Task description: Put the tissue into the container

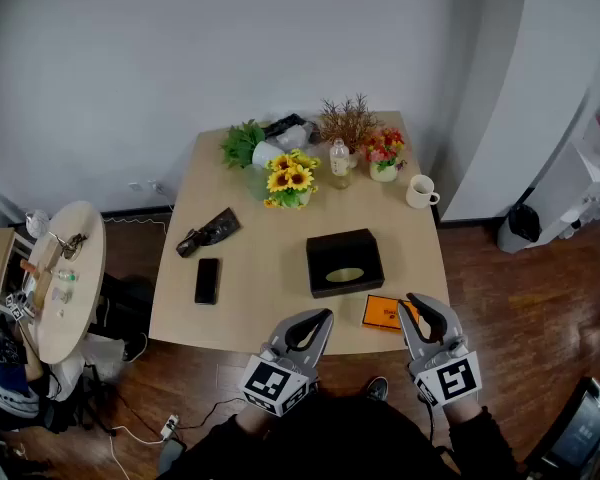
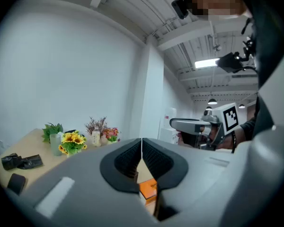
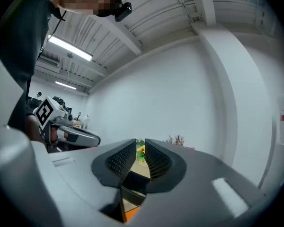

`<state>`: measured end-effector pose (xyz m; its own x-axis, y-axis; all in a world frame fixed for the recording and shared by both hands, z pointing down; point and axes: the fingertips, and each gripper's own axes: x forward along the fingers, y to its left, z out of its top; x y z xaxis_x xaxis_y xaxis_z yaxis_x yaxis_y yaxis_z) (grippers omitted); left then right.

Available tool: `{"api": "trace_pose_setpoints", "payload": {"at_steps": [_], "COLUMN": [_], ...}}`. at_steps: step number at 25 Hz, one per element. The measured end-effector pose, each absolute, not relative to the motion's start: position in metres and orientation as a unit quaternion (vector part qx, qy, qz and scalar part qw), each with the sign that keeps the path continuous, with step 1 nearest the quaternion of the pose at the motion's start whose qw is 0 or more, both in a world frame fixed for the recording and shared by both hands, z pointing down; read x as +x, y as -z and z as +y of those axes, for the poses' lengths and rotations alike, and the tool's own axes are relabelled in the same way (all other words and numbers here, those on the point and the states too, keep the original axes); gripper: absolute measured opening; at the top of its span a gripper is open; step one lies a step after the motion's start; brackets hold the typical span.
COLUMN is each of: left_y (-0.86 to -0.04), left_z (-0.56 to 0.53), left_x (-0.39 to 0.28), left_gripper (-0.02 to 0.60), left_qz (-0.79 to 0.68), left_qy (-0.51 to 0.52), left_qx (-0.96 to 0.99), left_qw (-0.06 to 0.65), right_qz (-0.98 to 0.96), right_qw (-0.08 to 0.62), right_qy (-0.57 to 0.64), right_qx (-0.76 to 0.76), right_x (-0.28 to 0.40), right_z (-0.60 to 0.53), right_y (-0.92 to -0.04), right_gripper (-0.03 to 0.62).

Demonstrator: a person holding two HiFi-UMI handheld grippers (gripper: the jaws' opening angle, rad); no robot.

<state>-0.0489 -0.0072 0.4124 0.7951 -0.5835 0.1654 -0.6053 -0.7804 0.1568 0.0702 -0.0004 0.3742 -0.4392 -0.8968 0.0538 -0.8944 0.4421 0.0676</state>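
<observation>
A black box with an oval opening in its top stands on the light wooden table. A flat orange packet lies just to its right, near the front edge. My left gripper hovers over the table's front edge, below the box, shut and empty. My right gripper is beside the orange packet, also shut with nothing in it. In the left gripper view the jaws meet, with the orange packet below them. The right gripper view looks past its closed tips to the black box.
A phone and a black pouch lie on the table's left. At the back stand sunflowers, a small bottle, other flower pots and a white mug. A small round table stands at left.
</observation>
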Motion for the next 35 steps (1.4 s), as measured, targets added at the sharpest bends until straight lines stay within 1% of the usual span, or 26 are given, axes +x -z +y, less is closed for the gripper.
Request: {"api": "trace_pose_setpoints", "payload": {"at_steps": [3,4,5,6,7,10,13,14,16,17,18,20,22,26,32,35], "left_y": [-0.424,-0.430,-0.438,-0.448,-0.460,-0.500,-0.532,-0.543,-0.566,-0.577,-0.588,-0.609,-0.630,-0.658,-0.679,-0.684], "left_z": [-0.013,-0.017,-0.020,-0.021,-0.022,-0.017,-0.011,-0.010,-0.010,-0.011,-0.012,-0.015,-0.018,-0.024,-0.023,-0.024], "left_x": [-0.041,-0.038,-0.035,-0.031,-0.027,-0.012,0.008,0.015,0.024,0.027,0.030,0.033,0.034,0.038,0.048,0.051], "left_gripper": [0.002,0.024,0.063,0.123,0.160,0.224,0.283,0.300,0.311,0.318,0.332,0.392,0.420,0.420,0.417,0.413], "left_qz": [-0.307,-0.301,-0.294,-0.286,-0.279,-0.253,-0.217,-0.209,-0.198,-0.195,-0.193,-0.193,-0.196,-0.197,-0.178,-0.173], "left_qy": [-0.074,-0.083,-0.093,-0.105,-0.119,-0.158,-0.186,-0.198,-0.222,-0.233,-0.242,-0.260,-0.279,-0.299,-0.324,-0.338], "left_qx": [0.944,0.945,0.947,0.947,0.947,0.945,0.947,0.945,0.941,0.939,0.936,0.929,0.921,0.911,0.909,0.907], "left_qw": [0.093,0.092,0.094,0.098,0.106,0.132,0.150,0.154,0.161,0.164,0.168,0.178,0.190,0.207,0.190,0.180], "right_qz": [-0.850,-0.849,-0.848,-0.845,-0.842,-0.835,-0.831,-0.829,-0.828,-0.828,-0.828,-0.826,-0.823,-0.816,-0.806,-0.799], "right_qw": [0.062,0.070,0.079,0.089,0.099,0.133,0.164,0.171,0.178,0.179,0.181,0.183,0.187,0.201,0.218,0.221], "right_qy": [0.004,-0.004,-0.014,-0.027,-0.040,-0.079,-0.110,-0.120,-0.136,-0.143,-0.151,-0.170,-0.191,-0.216,-0.235,-0.234], "right_qx": [0.523,0.523,0.524,0.526,0.528,0.528,0.521,0.518,0.513,0.511,0.509,0.505,0.502,0.497,0.497,0.508], "right_x": [0.090,0.098,0.106,0.114,0.121,0.137,0.148,0.150,0.152,0.151,0.151,0.150,0.150,0.148,0.147,0.153], "right_z": [-0.008,-0.012,-0.014,-0.015,-0.014,-0.003,0.008,0.010,0.014,0.016,0.017,0.018,0.019,0.015,0.013,0.008], "right_y": [-0.396,-0.405,-0.416,-0.429,-0.442,-0.484,-0.522,-0.533,-0.551,-0.559,-0.567,-0.585,-0.602,-0.633,-0.665,-0.671], "right_gripper": [0.082,0.109,0.130,0.149,0.166,0.199,0.256,0.280,0.333,0.376,0.403,0.451,0.478,0.486,0.484,0.443]}}
